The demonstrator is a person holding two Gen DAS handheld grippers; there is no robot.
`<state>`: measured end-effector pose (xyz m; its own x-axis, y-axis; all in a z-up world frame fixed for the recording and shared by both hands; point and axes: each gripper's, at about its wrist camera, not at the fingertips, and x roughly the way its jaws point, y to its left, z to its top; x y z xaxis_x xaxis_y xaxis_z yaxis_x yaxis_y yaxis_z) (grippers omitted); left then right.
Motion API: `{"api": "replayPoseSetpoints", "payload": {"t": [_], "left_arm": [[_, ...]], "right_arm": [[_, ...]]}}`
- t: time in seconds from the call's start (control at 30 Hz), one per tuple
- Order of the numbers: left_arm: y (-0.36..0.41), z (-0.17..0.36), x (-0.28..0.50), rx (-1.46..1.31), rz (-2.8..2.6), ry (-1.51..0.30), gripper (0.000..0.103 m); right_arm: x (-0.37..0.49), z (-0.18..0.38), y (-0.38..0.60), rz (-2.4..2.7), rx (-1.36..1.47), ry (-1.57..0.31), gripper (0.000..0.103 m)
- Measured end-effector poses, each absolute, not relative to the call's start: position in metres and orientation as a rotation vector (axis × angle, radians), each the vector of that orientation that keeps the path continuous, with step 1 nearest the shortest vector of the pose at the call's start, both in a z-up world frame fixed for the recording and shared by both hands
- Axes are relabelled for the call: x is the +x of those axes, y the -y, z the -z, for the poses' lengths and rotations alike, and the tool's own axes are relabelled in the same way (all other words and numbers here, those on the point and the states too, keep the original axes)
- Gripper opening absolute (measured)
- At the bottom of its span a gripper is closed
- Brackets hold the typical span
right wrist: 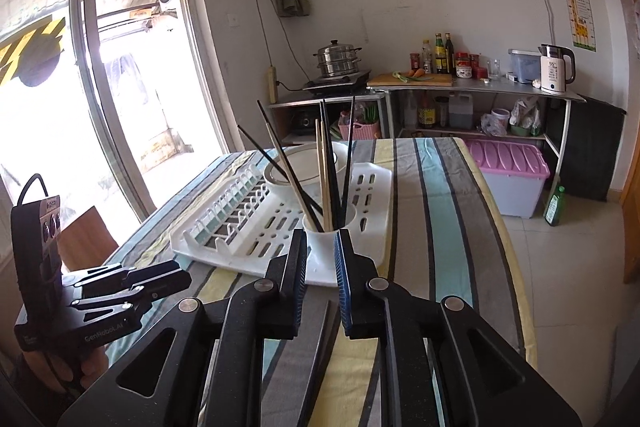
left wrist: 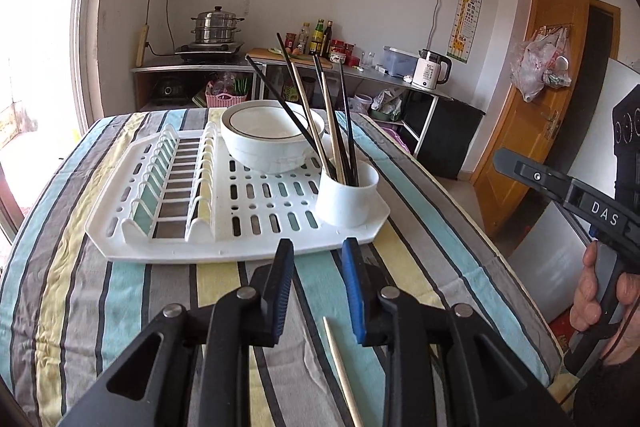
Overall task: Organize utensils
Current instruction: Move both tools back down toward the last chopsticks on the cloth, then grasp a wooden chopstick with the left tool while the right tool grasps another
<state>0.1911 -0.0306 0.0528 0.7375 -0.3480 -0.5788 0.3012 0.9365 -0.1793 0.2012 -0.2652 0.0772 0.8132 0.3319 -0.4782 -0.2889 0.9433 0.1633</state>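
Black and pale wooden chopsticks (left wrist: 332,131) stand fanned in a white cup (left wrist: 347,195) ahead of the left tool (left wrist: 318,291); another (left wrist: 340,367) lies beneath it. Both tools gape empty; the right tool (right wrist: 320,283) reads "DAS"

Left wrist cam looks along my left gripper (left wrist: 318,259) from the table's near end, low over the striped cloth (left wrist: 120,291), facing the dish rack (left wrist: 280,203) and the kitchen counter (left wrist: 192,67) behind it. Right wrist cam sits further right and a bit further back (you can see my left gripper (right wrist: 176,281) in it), angled at the same rack (right wrist: 376,195), counter (right wrist: 472,87) and window (right wrist: 120,67).
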Motion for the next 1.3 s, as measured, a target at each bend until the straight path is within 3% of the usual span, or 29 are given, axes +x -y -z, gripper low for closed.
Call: {"api": "replayPoseSetpoints", "payload": {"t": [0.53,1.07,1.3], "left_arm": [[0.051,-0.001,0.159,-0.025,0.355,-0.793,0.026],[0.067,0.030,0.190,-0.006,0.332,-0.934,0.026],[0.073,0.031,0.192,0.036,0.304,-0.914,0.023]], "right_arm": [[0.184,-0.029,0.257,-0.337,0.059,-0.649,0.015],[0.244,0.028,0.235,-0.343,0.013,-0.853,0.014],[0.261,0.041,0.225,-0.341,-0.019,-0.894,0.014]]}}
